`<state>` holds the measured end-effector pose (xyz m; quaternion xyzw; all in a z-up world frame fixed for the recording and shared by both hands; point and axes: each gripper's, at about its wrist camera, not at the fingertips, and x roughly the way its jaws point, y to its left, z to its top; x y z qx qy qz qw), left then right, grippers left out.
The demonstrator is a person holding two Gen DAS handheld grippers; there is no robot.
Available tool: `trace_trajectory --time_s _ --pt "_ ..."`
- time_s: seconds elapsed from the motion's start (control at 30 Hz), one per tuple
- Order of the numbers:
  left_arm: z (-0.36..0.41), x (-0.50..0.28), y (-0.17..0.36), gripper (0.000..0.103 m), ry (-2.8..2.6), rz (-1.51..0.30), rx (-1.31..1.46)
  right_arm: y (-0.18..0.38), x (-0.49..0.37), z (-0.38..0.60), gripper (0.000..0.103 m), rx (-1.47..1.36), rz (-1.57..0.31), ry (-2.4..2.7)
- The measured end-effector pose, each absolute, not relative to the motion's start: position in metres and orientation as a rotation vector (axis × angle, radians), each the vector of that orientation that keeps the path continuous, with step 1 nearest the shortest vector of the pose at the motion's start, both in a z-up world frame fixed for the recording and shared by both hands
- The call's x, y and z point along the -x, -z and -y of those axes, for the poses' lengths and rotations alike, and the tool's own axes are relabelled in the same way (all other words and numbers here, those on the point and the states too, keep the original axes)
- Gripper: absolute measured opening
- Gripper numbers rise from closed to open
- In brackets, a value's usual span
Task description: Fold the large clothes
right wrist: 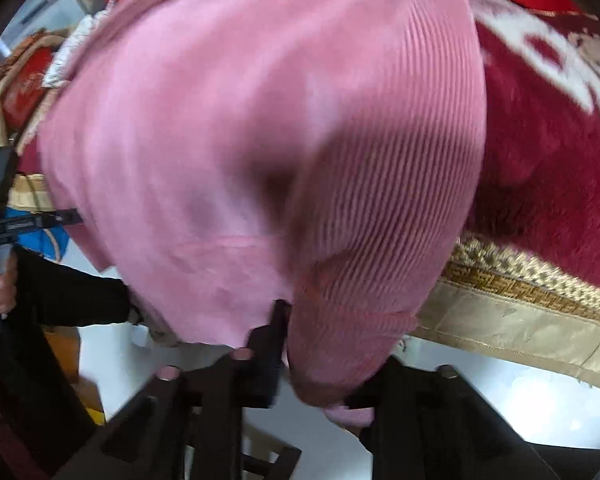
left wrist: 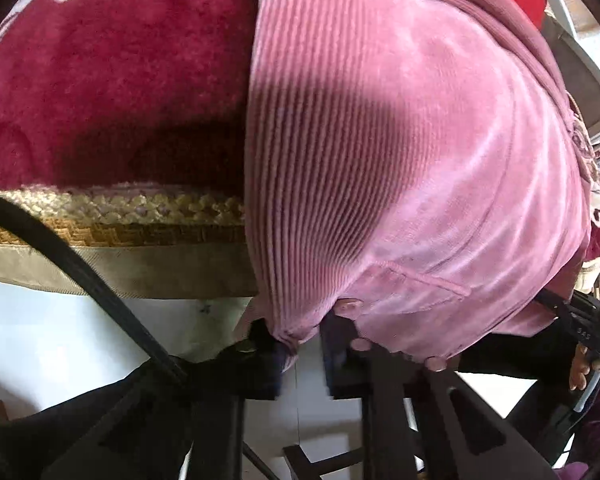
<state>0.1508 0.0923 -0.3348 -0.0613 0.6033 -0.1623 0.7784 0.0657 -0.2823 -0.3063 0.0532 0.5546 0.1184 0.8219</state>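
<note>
We see the pink garment (left wrist: 400, 152) cut off at the top edge in both wrist views, motion-blurred in the right view, hiding the right gripper's (right wrist: 320, 364) fingertips, which are probably closed on its hem.

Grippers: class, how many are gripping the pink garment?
2. The left gripper pinches one corner of the pink garment; the right gripper pinches the other. None seem hidden.

I can read only one marking: small pale digits, seemingly "345", on the black bar of the other gripper (left wrist: 580, 330) at my left view's right edge.
</note>
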Motion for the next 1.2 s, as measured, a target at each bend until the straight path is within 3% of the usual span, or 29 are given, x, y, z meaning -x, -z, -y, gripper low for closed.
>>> trace_trajectory --time_s 0.33,0.6,0.73,0.9,0.93,1.0,1.07,1.2 --pt "-0.096 -0.134 0.242 0.007 0.663 -1.100 0.304 0.198 -0.057 0.288 0.012 -0.325 -0.904 -0.519" --pt "-0.090 -0.201 0.164 0.008 0.753 -0.982 0.467 0.127 -0.125 0.327 0.008 -0.495 -0.621 -0.425" --pt "-0.092 -0.265 0.184 0.009 0.727 -1.022 0.558 0.108 -0.184 0.381 0.008 -0.681 -0.537 -0.304" --pt "-0.092 -0.282 0.233 0.009 0.677 -1.130 0.632 0.136 -0.213 0.402 0.013 -0.738 -0.694 -0.303" --pt "-0.092 -0.282 0.232 0.009 0.687 -1.126 0.625 0.144 -0.215 0.393 0.015 -0.699 -0.745 -0.295" --pt "-0.092 -0.279 0.224 0.009 0.713 -1.093 0.588 0.158 -0.210 0.379 0.032 -0.644 -0.836 -0.302" --pt "-0.093 -0.276 0.224 0.009 0.711 -1.093 0.598 0.175 -0.194 0.371 0.082 -0.630 -0.892 -0.348" --pt "-0.091 -0.280 0.228 0.009 0.704 -1.093 0.604 0.180 -0.163 0.349 0.084 -0.682 -0.912 -0.471"
